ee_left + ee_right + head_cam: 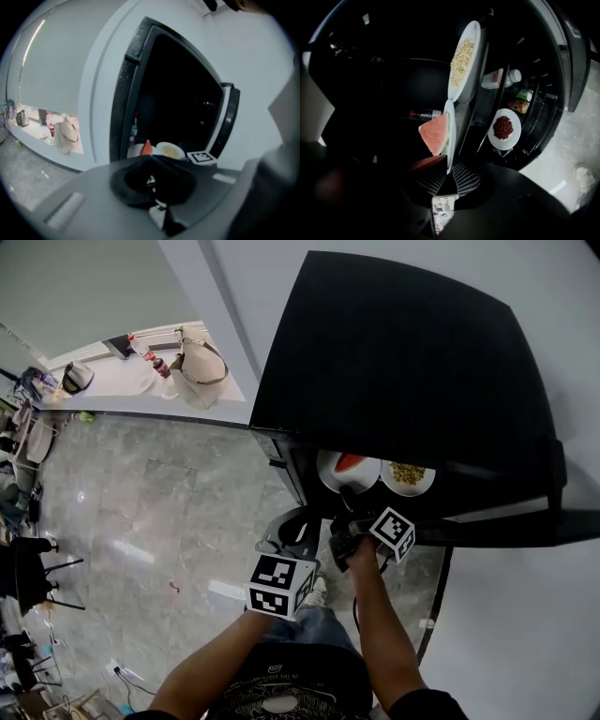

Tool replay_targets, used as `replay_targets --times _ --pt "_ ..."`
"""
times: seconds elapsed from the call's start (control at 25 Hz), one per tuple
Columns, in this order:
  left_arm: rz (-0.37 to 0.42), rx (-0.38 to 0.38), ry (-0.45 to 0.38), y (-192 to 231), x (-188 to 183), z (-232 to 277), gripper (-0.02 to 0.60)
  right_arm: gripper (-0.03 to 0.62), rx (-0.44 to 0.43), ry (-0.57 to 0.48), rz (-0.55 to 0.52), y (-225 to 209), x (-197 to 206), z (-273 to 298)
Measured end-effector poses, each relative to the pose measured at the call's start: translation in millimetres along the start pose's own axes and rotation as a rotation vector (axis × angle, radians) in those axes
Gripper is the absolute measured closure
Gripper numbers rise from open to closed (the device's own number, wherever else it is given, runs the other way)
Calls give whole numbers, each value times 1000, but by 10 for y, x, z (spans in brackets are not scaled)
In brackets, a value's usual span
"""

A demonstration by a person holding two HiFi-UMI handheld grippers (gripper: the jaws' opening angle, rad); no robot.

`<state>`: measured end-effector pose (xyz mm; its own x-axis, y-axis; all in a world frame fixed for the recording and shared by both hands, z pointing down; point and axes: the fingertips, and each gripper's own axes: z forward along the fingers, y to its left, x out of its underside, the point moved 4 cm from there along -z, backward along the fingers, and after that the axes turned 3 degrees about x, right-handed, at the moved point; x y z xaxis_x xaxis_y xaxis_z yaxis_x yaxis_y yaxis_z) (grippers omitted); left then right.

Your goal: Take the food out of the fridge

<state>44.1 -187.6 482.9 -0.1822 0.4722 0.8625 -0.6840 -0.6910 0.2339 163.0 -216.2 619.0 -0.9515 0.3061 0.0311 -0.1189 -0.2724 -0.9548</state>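
The watermelon plate [451, 136] is gripped edge-on at its near rim by the right gripper [449, 177], inside the fridge [403, 362]. The left gripper [151, 164] is held closed and empty, farther back.

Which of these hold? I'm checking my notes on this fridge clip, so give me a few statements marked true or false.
1. The fridge stands open. True.
2. The right gripper has its jaws on the rim of the watermelon plate. True.
3. The red bean plate shares the watermelon's shelf. False: it sits on a lower shelf.
4. The left gripper holds a plate. False: it holds nothing and is outside the fridge.
5. The yellow grain plate lies beside the watermelon plate. True.
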Motion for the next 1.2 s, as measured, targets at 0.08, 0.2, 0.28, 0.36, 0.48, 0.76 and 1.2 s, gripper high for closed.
replay_targets --times 0.08,0.2,0.28,0.36,0.48,0.76,1.2 --pt "-4 -5 1 15 16 -13 580 563 -4 -1 36 -25 -6 -2" --pt "-10 -11 1 41 31 -31 580 577 -27 -8 81 -31 -14 1" --pt "-13 -12 3 46 44 -51 580 580 -41 -13 100 -26 -5 -10" --pt "-14 -12 5 46 55 -69 580 583 -59 -18 121 -48 0 -28" --pt "-11 -11 5 56 58 -98 580 585 -83 -19 109 -73 -8 -35" --pt "-7 -16 3 105 75 -188 580 585 -110 -9 63 -74 -8 -102" --pt "13 19 -45 138 -37 -408 580 585 -159 -15 -12 375 215 -464"
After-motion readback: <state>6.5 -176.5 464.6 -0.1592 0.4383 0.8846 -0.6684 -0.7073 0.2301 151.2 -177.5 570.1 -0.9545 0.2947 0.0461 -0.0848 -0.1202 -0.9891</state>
